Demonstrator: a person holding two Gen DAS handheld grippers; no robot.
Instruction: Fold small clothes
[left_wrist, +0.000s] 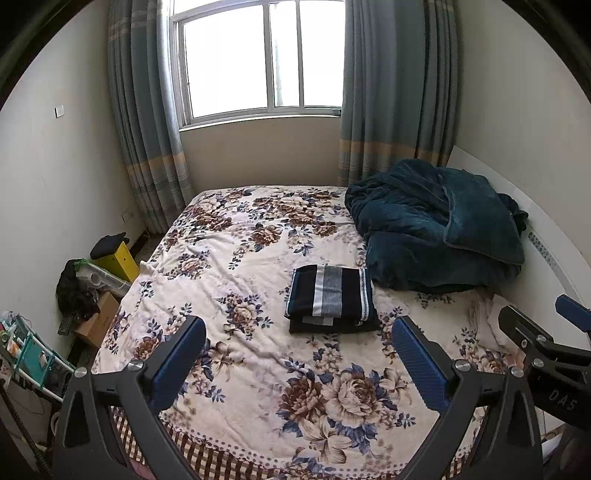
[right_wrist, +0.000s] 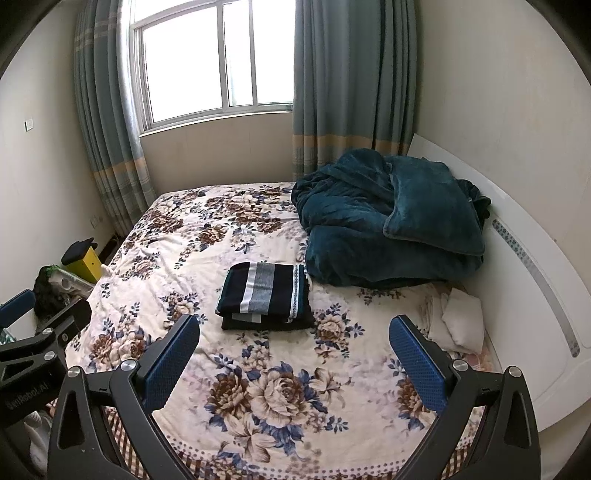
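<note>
A folded dark navy garment with grey and white stripes (left_wrist: 330, 295) lies flat in the middle of the floral bedspread (left_wrist: 258, 369); it also shows in the right wrist view (right_wrist: 264, 293). My left gripper (left_wrist: 299, 358) is open and empty, held above the near part of the bed, short of the garment. My right gripper (right_wrist: 295, 354) is open and empty too, likewise short of the garment. The right gripper's body shows at the right edge of the left wrist view (left_wrist: 546, 343). The left gripper's body shows at the left edge of the right wrist view (right_wrist: 40, 339).
A crumpled teal blanket (right_wrist: 391, 218) is piled at the far right by the white headboard (right_wrist: 535, 295). White cloths (right_wrist: 458, 321) lie on the bed's right side. Boxes and clutter (left_wrist: 103, 288) stand on the floor to the left. Window and curtains at the back.
</note>
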